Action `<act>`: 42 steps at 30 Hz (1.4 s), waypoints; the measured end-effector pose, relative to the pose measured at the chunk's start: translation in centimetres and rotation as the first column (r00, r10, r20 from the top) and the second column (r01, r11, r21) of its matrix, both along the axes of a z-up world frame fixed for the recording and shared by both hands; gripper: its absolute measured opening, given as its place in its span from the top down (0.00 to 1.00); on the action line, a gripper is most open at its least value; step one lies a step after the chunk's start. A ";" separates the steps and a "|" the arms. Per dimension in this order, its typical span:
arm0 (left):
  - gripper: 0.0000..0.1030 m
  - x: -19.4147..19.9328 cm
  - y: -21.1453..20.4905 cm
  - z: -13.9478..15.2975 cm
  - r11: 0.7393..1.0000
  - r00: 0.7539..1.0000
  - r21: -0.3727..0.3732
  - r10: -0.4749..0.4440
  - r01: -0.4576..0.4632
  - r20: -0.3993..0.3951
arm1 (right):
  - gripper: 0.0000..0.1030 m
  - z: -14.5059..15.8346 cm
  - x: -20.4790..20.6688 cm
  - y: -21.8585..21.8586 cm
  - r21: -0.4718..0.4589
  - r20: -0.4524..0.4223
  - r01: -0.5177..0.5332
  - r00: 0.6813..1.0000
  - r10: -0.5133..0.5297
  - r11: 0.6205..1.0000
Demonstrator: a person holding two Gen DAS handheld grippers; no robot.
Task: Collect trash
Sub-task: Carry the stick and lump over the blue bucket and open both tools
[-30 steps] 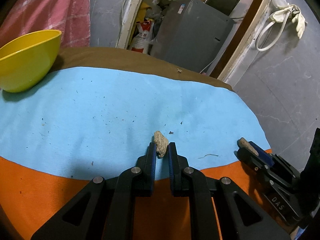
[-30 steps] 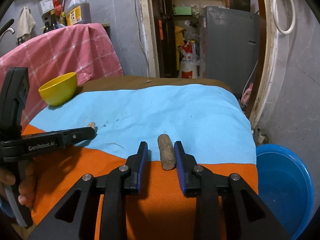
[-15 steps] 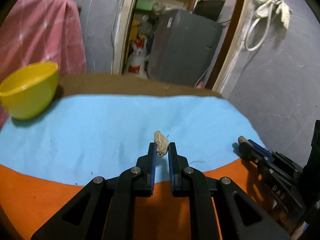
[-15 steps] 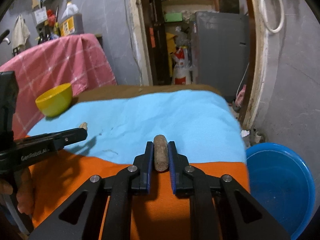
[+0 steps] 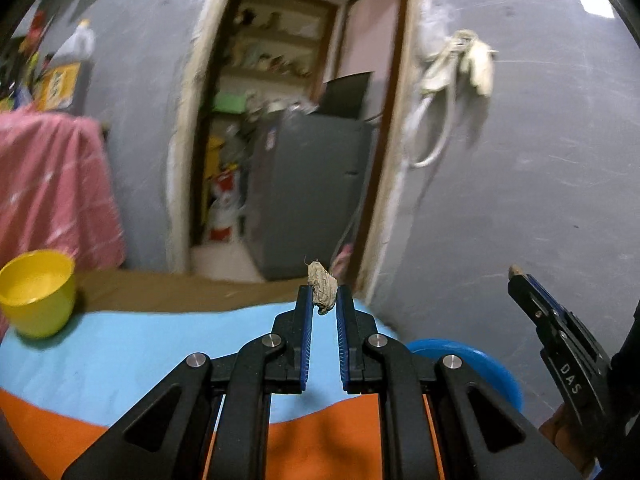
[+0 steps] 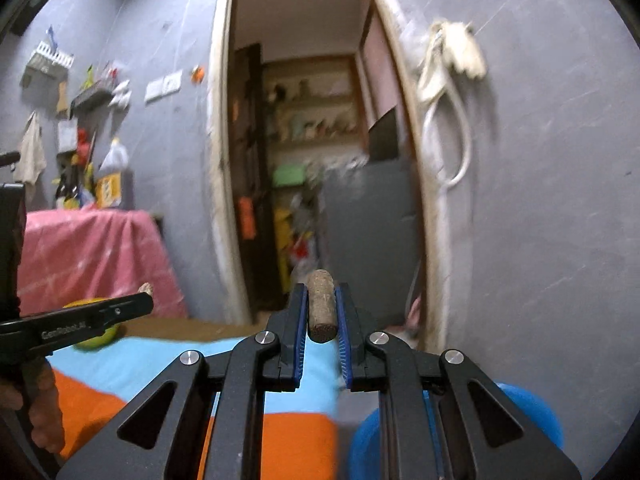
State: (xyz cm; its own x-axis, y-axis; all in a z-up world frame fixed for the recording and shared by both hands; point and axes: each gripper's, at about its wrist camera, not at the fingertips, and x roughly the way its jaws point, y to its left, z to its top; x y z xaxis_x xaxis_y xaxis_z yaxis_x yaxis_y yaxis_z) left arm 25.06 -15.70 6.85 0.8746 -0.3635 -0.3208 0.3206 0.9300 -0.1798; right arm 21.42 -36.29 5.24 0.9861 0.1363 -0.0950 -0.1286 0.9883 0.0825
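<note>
left gripper (image 5: 322, 300) clamped on wrinkled beige scrap (image 5: 321, 287), right gripper (image 6: 321, 308) pinching rough brown cylinder (image 6: 321, 305) (both aloft)

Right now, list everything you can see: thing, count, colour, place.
crumpled scrap: one, grey-beige, clamped in left tool, off the table
cork-like stub: one, brown, clamped in right tool, off the table
bowl: one, yellow, far left on table
table cloth: one, light blue over orange
basin: one, blue, on floor right of table
pink cloth: one, draped behind table
left tool: one, black with blue pads
right tool: one, black with blue pads
</note>
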 end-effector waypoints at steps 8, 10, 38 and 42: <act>0.91 -0.5 -7.1 -0.4 0.986 0.987 0.042 -0.160 0.159 0.013 | 0.88 0.0 -1.5 -4.5 0.011 0.022 0.133 0.991 -0.133 0.991; 0.91 0.0 -8.5 -0.9 0.980 0.982 0.051 -0.190 0.191 -0.011 | 0.88 -0.3 -1.6 -5.4 0.012 0.003 0.159 0.987 -0.159 0.987; 0.90 5.2 -18.6 -10.8 0.922 0.879 0.170 -0.256 0.346 -0.403 | 0.87 -5.3 1.1 -11.8 0.034 -0.389 0.252 0.895 -0.219 0.967; 0.88 5.7 -18.3 -11.6 0.924 0.869 0.166 -0.245 0.343 -0.429 | 0.82 -5.8 1.6 -11.9 0.023 -0.429 0.257 0.876 -0.223 0.966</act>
State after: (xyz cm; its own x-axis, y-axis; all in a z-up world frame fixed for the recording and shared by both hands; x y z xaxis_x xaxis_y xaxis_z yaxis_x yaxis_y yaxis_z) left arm 30.76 -34.04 -4.79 0.5215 -0.4571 -0.7205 0.5339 0.8335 -0.1424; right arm 23.01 -48.16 -0.59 0.8596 -0.0758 -0.5053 0.1754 0.9726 0.1525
